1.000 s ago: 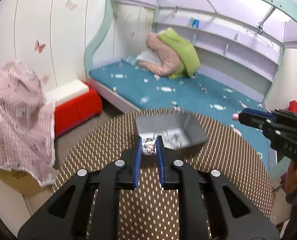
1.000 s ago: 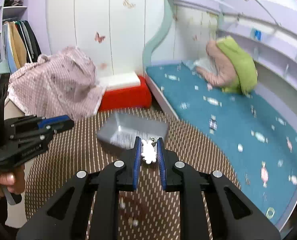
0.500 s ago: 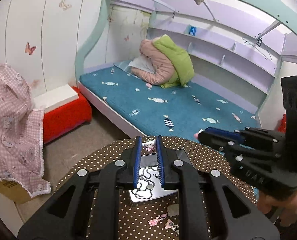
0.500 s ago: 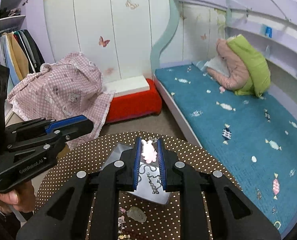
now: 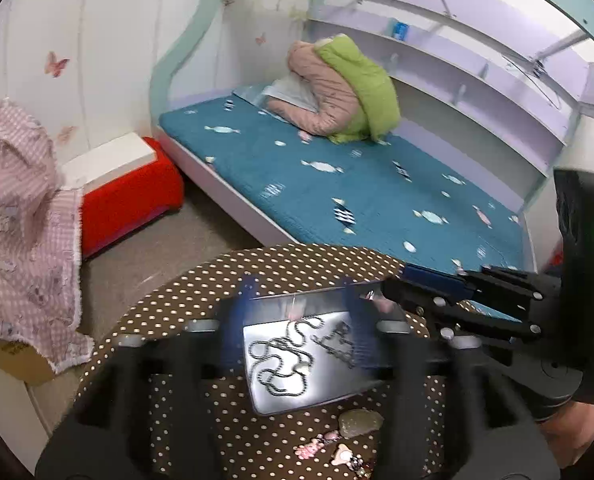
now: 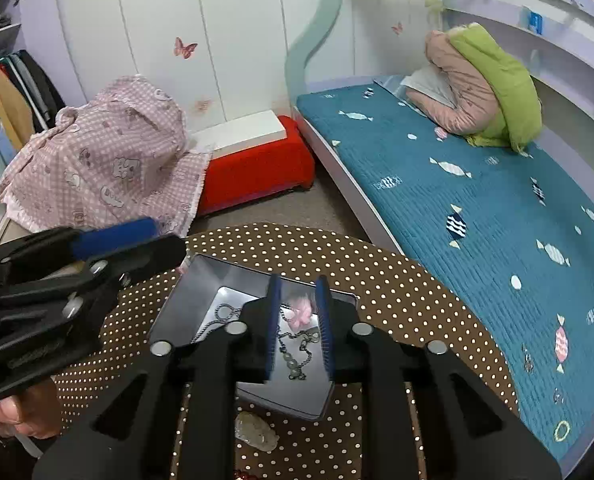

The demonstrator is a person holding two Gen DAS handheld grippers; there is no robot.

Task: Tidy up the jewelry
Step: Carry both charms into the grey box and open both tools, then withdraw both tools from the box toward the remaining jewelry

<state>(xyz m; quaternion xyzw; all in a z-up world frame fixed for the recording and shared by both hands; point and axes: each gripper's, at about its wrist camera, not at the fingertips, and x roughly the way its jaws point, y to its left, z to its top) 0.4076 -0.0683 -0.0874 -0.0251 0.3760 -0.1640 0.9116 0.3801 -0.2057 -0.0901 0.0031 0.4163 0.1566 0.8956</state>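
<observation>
A silver tray sits on the round brown dotted table and holds tangled chains. My left gripper hovers over it, blurred, its jaws opening wide with nothing pressed between them. A small pale blur lies under them in the tray. In the right wrist view my right gripper is above the tray with its jaws opening. A pink flower charm sits loose between them, clear of both pads, over the chains.
A pale stone lies on the table just in front of the tray, with small pink charms near it. The other gripper shows in each view: right gripper, left gripper. A teal bed and red box stand beyond.
Both grippers moved forward over the tray, each shut on a small charm. Now both sets of jaws have parted and the charms are loose over the tray.
</observation>
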